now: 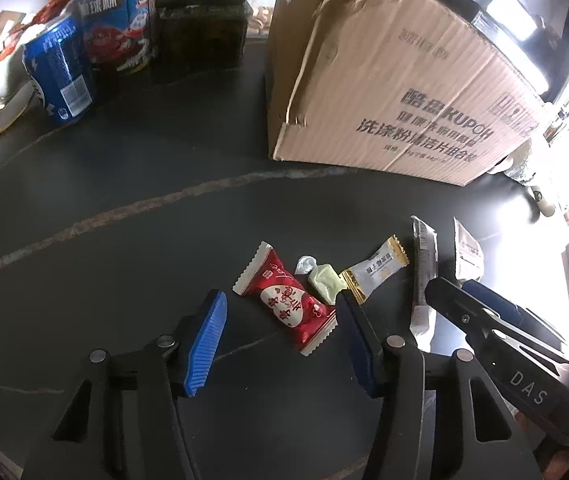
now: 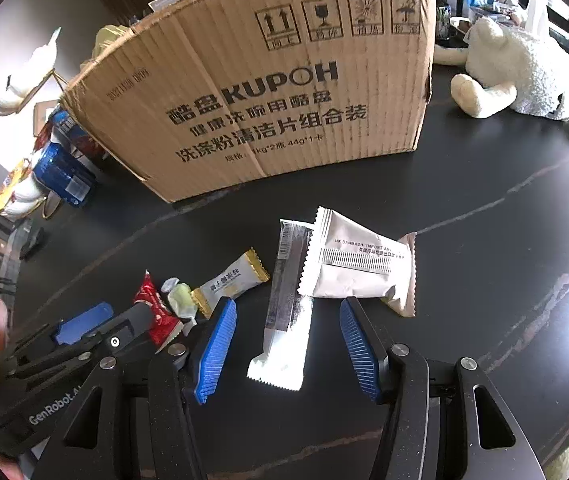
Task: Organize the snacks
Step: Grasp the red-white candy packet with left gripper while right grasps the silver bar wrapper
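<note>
- Hovering over snacks on the counter (image 1: 124, 208), the left gripper (image 1: 282, 334) straddled a red packet (image 1: 284, 304), fingers open.
- Right gripper (image 2: 288, 344) bracketed a silver stick (image 2: 286, 300), ungripped.
- Next, likely: close, lift toward the box (image 2: 268, 92).

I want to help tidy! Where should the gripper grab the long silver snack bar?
Probably across the silver snack bar at its middle, from above, one pad on each long edge. It lies flat and narrow between the open right gripper; its top end touches the white packet.

Cardboard box (image 2: 268, 92) behind; bare table (image 1: 124, 240) leftward (dark).
</note>
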Demonstrator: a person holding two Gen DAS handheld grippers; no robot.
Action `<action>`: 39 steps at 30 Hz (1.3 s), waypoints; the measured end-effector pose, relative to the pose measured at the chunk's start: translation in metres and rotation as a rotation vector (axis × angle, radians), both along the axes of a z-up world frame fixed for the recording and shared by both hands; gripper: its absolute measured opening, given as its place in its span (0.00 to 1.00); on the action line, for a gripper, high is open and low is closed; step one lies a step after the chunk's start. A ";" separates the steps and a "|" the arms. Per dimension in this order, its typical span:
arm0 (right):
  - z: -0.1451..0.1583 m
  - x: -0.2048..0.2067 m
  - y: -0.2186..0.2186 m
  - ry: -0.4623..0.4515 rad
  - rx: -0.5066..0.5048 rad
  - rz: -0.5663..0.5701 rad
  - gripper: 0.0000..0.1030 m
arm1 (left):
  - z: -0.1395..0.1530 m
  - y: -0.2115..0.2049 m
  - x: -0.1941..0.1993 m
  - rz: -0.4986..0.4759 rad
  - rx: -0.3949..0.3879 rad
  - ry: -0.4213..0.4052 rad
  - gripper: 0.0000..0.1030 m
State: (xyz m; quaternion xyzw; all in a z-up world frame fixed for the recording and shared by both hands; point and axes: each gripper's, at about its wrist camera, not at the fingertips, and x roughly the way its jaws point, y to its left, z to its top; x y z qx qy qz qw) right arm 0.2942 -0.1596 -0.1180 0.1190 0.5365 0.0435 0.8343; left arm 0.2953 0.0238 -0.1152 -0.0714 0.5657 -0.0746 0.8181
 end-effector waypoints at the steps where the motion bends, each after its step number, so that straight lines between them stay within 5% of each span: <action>1: -0.002 0.001 0.000 0.005 0.000 -0.001 0.53 | -0.002 0.000 0.001 0.005 -0.006 0.004 0.52; 18: -0.020 0.016 0.011 0.030 -0.035 0.021 0.39 | -0.019 -0.006 0.022 0.014 0.002 0.027 0.33; 20: -0.021 0.017 0.014 0.028 -0.054 0.021 0.27 | -0.019 -0.007 0.022 0.012 -0.002 0.025 0.32; 23: -0.022 0.019 0.016 0.029 -0.048 0.016 0.24 | -0.021 -0.008 0.021 0.009 0.001 0.025 0.30; 39: 0.007 -0.005 0.009 -0.016 -0.004 0.018 0.23 | 0.011 -0.006 -0.004 -0.027 -0.010 -0.041 0.28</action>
